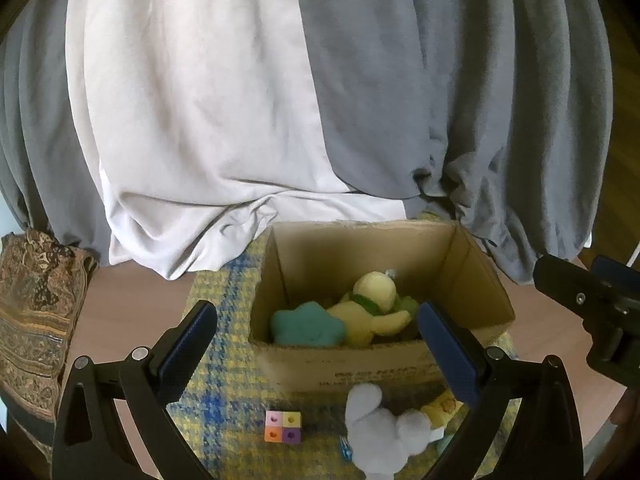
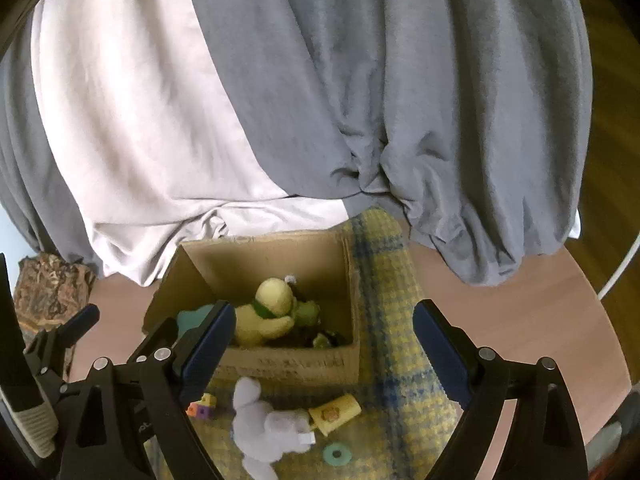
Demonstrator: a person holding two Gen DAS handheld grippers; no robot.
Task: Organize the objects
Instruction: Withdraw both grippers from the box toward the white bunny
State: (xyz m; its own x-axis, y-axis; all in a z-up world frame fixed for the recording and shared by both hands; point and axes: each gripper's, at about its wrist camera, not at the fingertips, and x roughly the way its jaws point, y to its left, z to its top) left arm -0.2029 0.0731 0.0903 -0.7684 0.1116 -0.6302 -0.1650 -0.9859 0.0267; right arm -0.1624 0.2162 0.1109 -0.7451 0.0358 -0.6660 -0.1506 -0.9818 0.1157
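Note:
An open cardboard box [image 1: 360,356] [image 2: 288,364] stands on a yellow and blue woven mat [image 1: 224,360]. A yellow and green plush turtle [image 1: 372,308] [image 2: 272,312] and a teal star plush [image 1: 306,324] lie inside it. In front of the box lie a white plush toy [image 1: 380,428] [image 2: 264,424], a small multicoloured cube [image 1: 283,427] [image 2: 204,406], a yellow cup [image 2: 336,412] and a teal ring [image 2: 336,454]. My left gripper [image 1: 320,348] is open above these loose toys and holds nothing. My right gripper [image 2: 324,346] is open and empty beside it.
The mat lies on a round reddish-brown table [image 2: 500,308]. Grey and white draped cloth [image 1: 280,100] hangs right behind the box. A patterned brown cushion [image 1: 36,304] sits at the table's left edge. A white cable [image 2: 624,264] runs at the far right.

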